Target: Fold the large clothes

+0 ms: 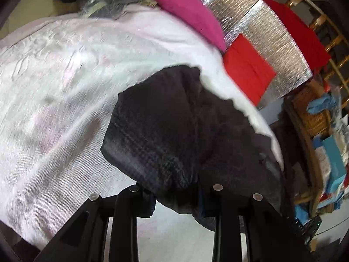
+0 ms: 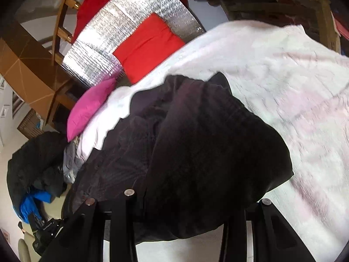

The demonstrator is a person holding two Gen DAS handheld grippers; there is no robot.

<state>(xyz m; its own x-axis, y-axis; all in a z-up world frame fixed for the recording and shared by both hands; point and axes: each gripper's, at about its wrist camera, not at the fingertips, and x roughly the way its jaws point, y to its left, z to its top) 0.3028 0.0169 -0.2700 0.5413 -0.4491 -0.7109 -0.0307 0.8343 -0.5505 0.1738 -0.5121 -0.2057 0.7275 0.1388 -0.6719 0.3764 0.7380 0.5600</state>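
1. Left gripper (image 1: pixel 175 196) sits at the bottom centre of the left wrist view, jaws narrow and clamped on a bunch of the black garment (image 1: pixel 174 126).
2. Right gripper (image 2: pixel 192 216) sits at the bottom centre of the right wrist view, jaws likewise narrow and pinching the black garment (image 2: pixel 207 152); here the cloth drapes over the fingers and hides most of them.
3. The garment hangs from both grips, filling the middle of each frame above the pale pink bedspread (image 1: pixel 65 76).
4. Beyond the bedspread, both views catch the pink pillow (image 1: pixel 192 15), the red cushion (image 1: pixel 246 69) and the silver foil sheet (image 1: pixel 261 32).
5. Only the left view shows the wicker shelf (image 1: pixel 312 118) at right, stacked with blue boxes (image 1: pixel 331 163); any print on them is too blurred to read.
6. Only the right view shows a brown cardboard box (image 2: pixel 26 69) at upper left, and a dark coat (image 2: pixel 37 163) with blue fabric (image 2: pixel 32 203) on the floor at lower left.
7. Small white lettering sits on a black device (image 2: pixel 47 233) at lower left of the right view; it is too small to make out.
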